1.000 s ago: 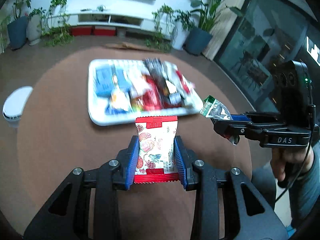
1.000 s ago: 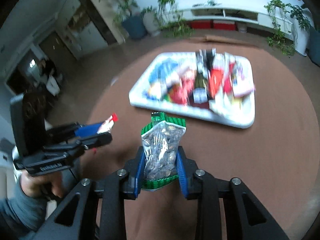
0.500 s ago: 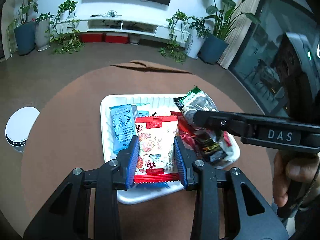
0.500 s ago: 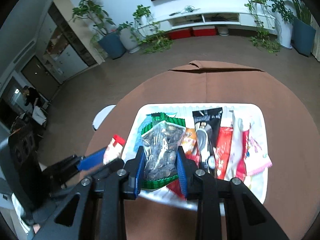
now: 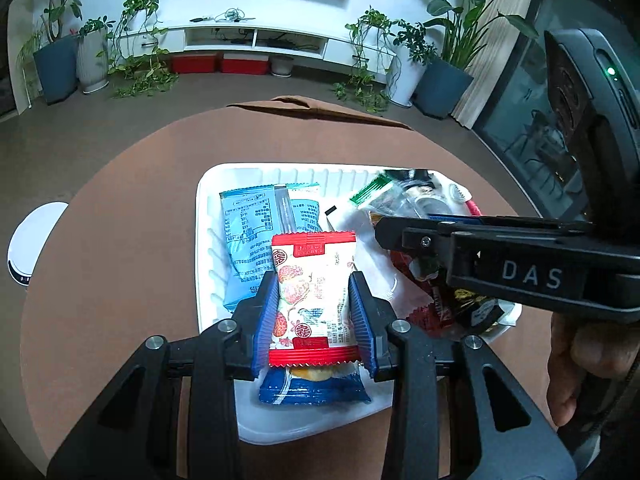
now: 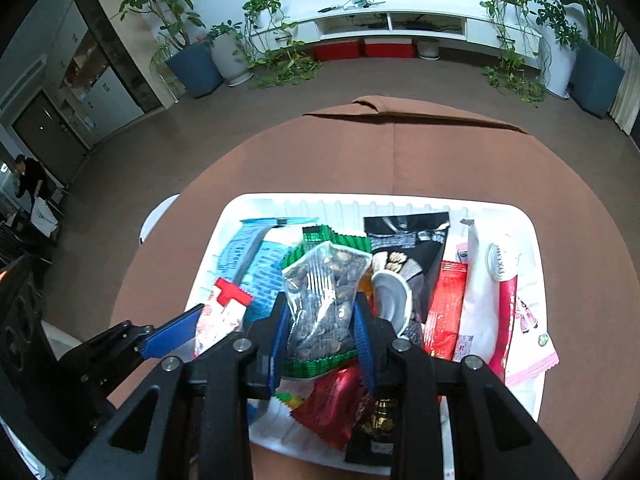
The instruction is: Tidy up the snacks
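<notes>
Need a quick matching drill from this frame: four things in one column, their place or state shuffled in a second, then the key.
Things:
1. red-and-white snack packet
2. green-edged seed packet
3. light blue packet
4. black pouch

Place or state:
A. lying in the left part of the white tray
B. clamped in the right gripper
C. lying in the tray's middle, beside red packets
D. clamped in the left gripper

Pairs: 1-D, 2-B, 3-A, 4-C
</notes>
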`<state>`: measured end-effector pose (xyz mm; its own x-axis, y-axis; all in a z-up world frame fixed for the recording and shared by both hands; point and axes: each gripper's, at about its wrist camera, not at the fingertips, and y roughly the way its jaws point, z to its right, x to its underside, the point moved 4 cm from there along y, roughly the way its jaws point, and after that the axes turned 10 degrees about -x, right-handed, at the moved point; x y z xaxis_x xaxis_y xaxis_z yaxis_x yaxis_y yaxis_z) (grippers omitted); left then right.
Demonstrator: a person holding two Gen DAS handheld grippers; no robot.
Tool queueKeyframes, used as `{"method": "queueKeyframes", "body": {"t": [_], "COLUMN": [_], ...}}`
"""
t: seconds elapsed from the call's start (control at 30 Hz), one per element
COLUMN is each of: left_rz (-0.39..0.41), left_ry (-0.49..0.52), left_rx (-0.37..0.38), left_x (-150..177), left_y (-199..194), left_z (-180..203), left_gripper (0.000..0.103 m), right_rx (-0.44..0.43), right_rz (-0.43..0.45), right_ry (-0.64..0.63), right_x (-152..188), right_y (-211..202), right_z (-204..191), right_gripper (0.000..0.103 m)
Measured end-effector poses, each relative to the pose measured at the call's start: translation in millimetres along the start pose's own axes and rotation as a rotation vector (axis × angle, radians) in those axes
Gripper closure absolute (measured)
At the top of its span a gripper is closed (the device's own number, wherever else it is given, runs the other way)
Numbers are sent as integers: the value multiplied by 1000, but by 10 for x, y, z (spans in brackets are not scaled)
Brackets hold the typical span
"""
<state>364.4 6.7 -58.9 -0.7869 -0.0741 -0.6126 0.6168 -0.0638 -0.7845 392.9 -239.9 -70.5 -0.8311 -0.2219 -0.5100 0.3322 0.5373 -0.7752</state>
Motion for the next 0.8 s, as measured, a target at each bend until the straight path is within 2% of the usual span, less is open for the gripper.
{"method": "queueKeyframes", "body": {"t": [0.17, 0.37, 0.43, 0.5, 0.6, 0.7, 0.8], "left_rz": [-6, 13, 19, 20, 22, 23, 29], "left_ry": [2, -9, -7, -7, -2, -4, -11], "left_rx": [-19, -38, -42, -43, -45, -55, -57], "left_x": [6, 9, 15, 22, 36, 74, 85], "left_y": [132, 138, 91, 72, 42, -7, -23], "left_z": [7, -24, -1, -1, 1, -6, -10], "left_gripper": [67, 50, 49, 42, 41, 40, 34], "right_rx": [3, 1, 1, 3, 7, 9, 11], "right_rz": [-3, -5, -3, 4, 17, 26, 32], "right_ry": [-1, -7, -7, -10, -18, -24, -27], "right_x": [-8, 3, 10, 10, 16, 17, 19], "right_y": [31, 38, 30, 14, -18, -60, -94], "right_z": [21, -20, -39, -57, -88, -115, -127], "right_gripper": [70, 66, 62, 56, 49, 48, 47]}}
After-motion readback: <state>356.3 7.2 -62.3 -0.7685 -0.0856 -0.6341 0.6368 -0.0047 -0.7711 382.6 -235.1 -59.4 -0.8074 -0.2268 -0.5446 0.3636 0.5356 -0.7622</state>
